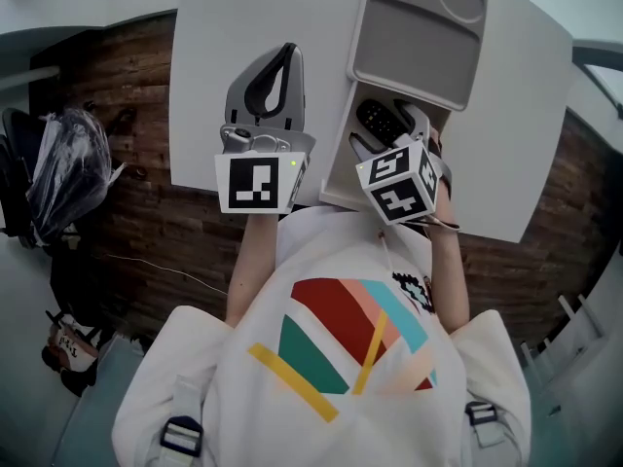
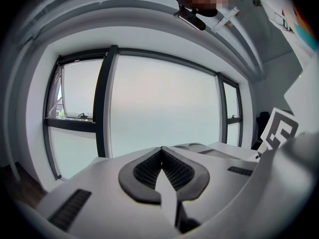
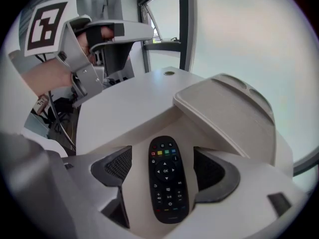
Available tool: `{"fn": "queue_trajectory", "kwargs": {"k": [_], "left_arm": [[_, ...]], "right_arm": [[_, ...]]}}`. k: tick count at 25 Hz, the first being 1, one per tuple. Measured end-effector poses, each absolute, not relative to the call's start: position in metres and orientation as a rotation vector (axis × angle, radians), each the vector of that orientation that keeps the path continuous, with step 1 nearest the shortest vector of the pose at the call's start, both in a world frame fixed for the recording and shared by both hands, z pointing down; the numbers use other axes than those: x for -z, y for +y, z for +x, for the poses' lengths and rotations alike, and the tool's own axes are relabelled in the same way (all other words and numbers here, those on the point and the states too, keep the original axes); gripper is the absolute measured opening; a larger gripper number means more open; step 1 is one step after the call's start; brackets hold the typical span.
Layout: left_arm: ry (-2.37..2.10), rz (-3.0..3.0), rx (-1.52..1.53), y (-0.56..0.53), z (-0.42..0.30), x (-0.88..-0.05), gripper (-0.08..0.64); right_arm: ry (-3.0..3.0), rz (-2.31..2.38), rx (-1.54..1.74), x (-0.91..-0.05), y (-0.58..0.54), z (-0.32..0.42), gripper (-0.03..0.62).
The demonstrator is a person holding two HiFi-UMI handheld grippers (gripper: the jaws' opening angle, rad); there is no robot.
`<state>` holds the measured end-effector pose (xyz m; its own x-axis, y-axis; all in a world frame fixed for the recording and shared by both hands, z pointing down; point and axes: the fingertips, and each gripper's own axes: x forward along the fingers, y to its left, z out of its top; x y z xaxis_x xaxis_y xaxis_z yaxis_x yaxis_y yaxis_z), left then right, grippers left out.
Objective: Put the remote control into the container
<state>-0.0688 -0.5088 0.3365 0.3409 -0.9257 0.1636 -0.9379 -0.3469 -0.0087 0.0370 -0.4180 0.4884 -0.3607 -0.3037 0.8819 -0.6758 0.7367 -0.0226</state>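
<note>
Squarely in the lower middle of the right gripper view, the remote control (image 3: pixel 167 180) lies flat and face up inside the pale container (image 3: pixel 134 133). Its far end stops just short of the beige tray (image 3: pixel 229 113), which covers the container's further part. The right tongs (image 3: pixel 167 168) stand wide open on either side of the remote. Their dark ribbed pads are clear of both its long edges, so nothing is gripped.

The round middle key on the remote reads "OK". Above it runs a row of red, green, yellow and blue keys. The fine print near the remote's lower end is too small to read.

In the head view the container sits on the white counter (image 1: pixel 224 47) toward the upper right of the frame. The tray there shows two round wells and one long rectangular well. The left tongs (image 2: pixel 160 151) are closed tip to tip with nothing between them. In the head view they show over the counter, left of the container. In the left gripper view they point toward a wide window (image 2: pixel 164 103) with dark frames.

Each gripper carries a cube (image 1: pixel 258 183) bearing black-and-white square markers, which are patterns rather than letters. The person's white shirt (image 1: pixel 341 358), with red, green, yellow, blue and pink stripes, fills the lower part of the head view. A brown wooden floor (image 1: pixel 127 222) shows at the left.
</note>
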Motion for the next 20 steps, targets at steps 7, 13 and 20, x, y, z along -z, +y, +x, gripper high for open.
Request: {"fn": "queue_trajectory", "kwargs": {"k": [7,13,20], "left_arm": [[-1.734,2.558,-0.184,-0.505,-0.064,-0.315,0.008],[-1.756,2.609,-0.141,-0.506,-0.060,-0.285,0.008],[-1.870,2.635,-0.074,-0.505,-0.072,-0.241,0.008]], "right_arm": [[-2.312,0.839,-0.468,-0.403,-0.438,0.011,0.504],[-2.778,1.050,-0.384,-0.279,-0.466,0.021,0.511],[-2.860,1.480,-0.282,-0.208,-0.477,0.099,0.227]]}}
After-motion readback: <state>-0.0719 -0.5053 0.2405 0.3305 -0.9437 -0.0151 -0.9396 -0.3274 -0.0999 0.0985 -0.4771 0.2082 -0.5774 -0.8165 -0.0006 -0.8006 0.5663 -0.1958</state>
